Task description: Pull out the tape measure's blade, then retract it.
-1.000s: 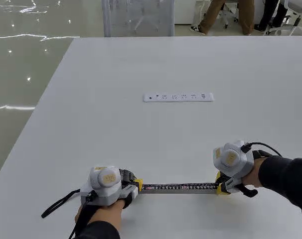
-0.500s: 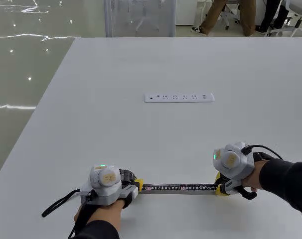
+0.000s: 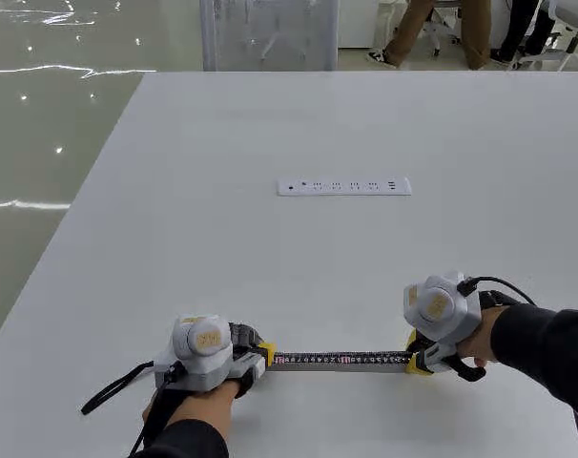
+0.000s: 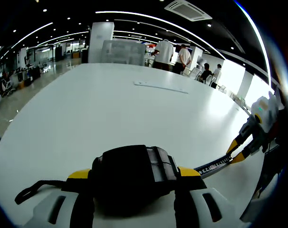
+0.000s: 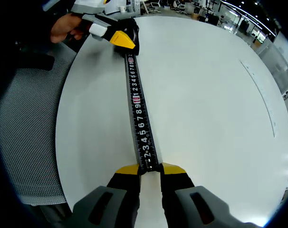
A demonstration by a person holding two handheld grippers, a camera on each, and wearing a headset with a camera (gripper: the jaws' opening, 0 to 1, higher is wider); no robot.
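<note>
My left tool (image 3: 256,355) is clamped across the black case (image 4: 133,175), a yellow-tipped jaw on each flank. The case sits on the counter (image 3: 365,267) near its front edge, on my side of the strip (image 3: 344,186) and well apart from it. A dark strap (image 3: 113,389) trails off the left tool toward the counter's left edge.

The blade (image 3: 341,359) is drawn out of the case and runs flat and straight along the counter, roughly parallel to the strip. My right tool (image 3: 418,361) pinches the blade's tip, its jaws nearly together, and in the right gripper view the printed numbers climb from that grip toward the case.

The counter is white, smooth and faintly glossy. Between the blade and the strip it is bare, and it is bare again from the strip to the far edge and out to the right. Left of the strip the edge slants away, with shiny pale floor (image 3: 41,143) below it.

Past the far edge, beyond the strip, stands a translucent panel (image 3: 265,33), and people (image 3: 432,29) stand by chairs farther right.
</note>
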